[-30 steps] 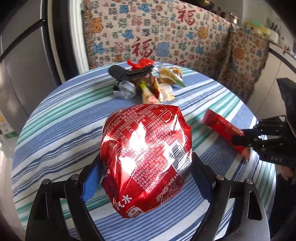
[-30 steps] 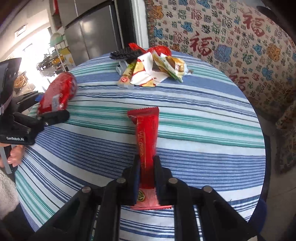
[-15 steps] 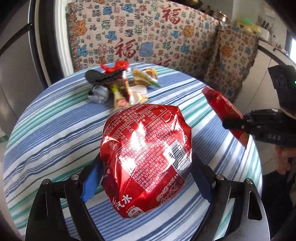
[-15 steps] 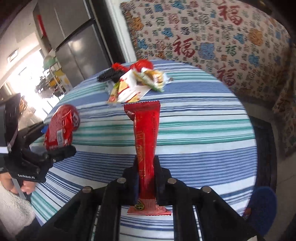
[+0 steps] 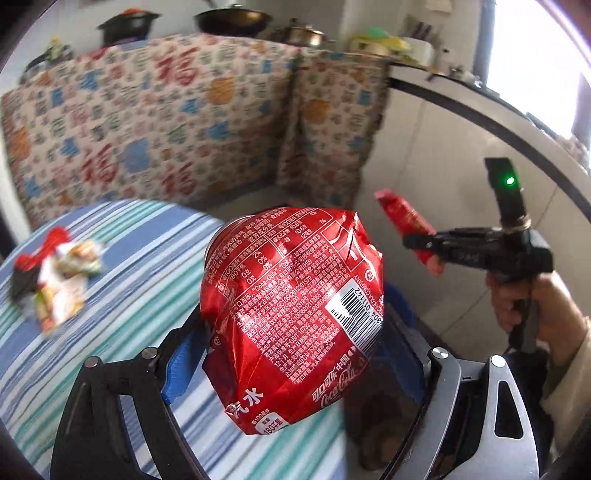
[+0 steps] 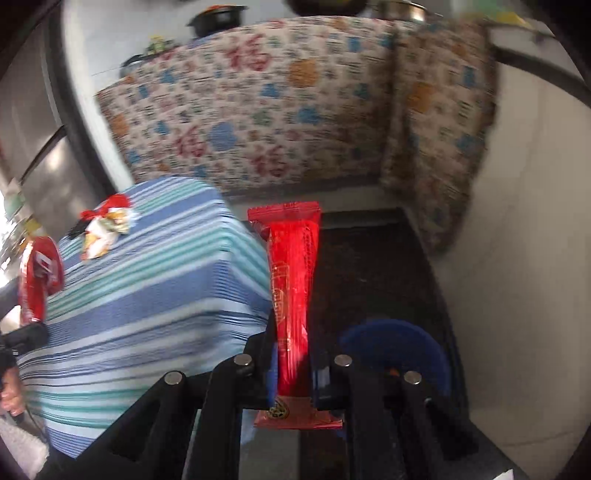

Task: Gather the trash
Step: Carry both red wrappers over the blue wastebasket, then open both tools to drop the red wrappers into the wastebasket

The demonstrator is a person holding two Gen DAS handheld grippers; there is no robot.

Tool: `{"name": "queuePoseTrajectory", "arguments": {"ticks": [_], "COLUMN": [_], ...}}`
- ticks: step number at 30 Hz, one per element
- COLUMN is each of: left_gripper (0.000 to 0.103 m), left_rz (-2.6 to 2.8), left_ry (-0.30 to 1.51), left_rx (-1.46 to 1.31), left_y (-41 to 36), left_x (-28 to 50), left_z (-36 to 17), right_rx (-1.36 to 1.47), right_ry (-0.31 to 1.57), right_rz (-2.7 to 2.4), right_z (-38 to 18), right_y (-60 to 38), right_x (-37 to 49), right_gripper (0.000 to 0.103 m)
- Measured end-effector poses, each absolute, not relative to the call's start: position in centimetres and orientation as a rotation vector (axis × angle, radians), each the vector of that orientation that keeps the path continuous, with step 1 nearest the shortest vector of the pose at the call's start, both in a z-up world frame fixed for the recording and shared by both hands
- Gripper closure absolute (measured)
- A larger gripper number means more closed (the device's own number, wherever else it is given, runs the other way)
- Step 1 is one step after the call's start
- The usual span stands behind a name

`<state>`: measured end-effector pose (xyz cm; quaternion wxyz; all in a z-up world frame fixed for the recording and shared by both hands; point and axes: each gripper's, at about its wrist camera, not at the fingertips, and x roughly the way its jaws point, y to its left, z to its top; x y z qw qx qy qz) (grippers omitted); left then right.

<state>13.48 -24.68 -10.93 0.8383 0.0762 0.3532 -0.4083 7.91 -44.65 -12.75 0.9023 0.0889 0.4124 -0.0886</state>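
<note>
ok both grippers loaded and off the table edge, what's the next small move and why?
Probably carry the right gripper, shut on the long red wrapper, over the blue bin on the floor just to its right, then open. The left gripper holds the crushed red can, so it likely follows.

Striped tablecloth (image 5: pixel 122 266), patterned cloth (image 5: pixel 155 122) behind; dark pots (image 5: pixel 231 20) above, steel fridge (image 6: pixel 44 158)

I read "Coca-Cola", "可口可乐", "汽水" and a barcode on the crushed red can (image 5: pixel 291 314) | red "福" characters on the patterned cloth (image 5: pixel 155 122) | wrapper print unreadable.
</note>
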Motion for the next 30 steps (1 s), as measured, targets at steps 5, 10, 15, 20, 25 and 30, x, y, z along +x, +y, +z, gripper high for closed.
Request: {"name": "queuePoseTrajectory", "arguments": {"ticks": [5,10,15,20,25,30], "left_gripper": [0.014,0.014,0.014,0.014,0.014,0.013], "left_rz": [-0.957,-1.006,-1.036,-1.043,-1.037,-1.03], "left_ry": [0.771,0.812,0.837,0.865,0.9,0.925], "left_rx": [0.165,0.201,0.229,0.243,0.231,0.242], "left_y": [-32.4,-38.3,-42.2,-44.7,-45.8,-47.5], "left_x": [13.0,12.9,12.4,13.0,13.7,14.5], "left_z": [-11.6,-13.9,-15.9,-17.8,-19.7,-21.6], "right_rx": [0.269,0.341,0.366,0.392,0.413,0.413], "right_ry": [0.857,0.877,0.898,0.908,0.917,0.929], "right_rz": [-0.276,-0.305,-0.31,-0.318,-0.313,-0.31], "right_z": [-14.9,-17.3,-18.8,-19.8,-20.8,-21.9], "right_y": [-50.4,-54.9,-57.4,-59.1,-60.2,-61.0], "right_x": [5.0,3.6,3.4,3.3,3.3,3.5], "right_gripper": [0.091,0.091,0.091,0.091,0.091,0.09]}}
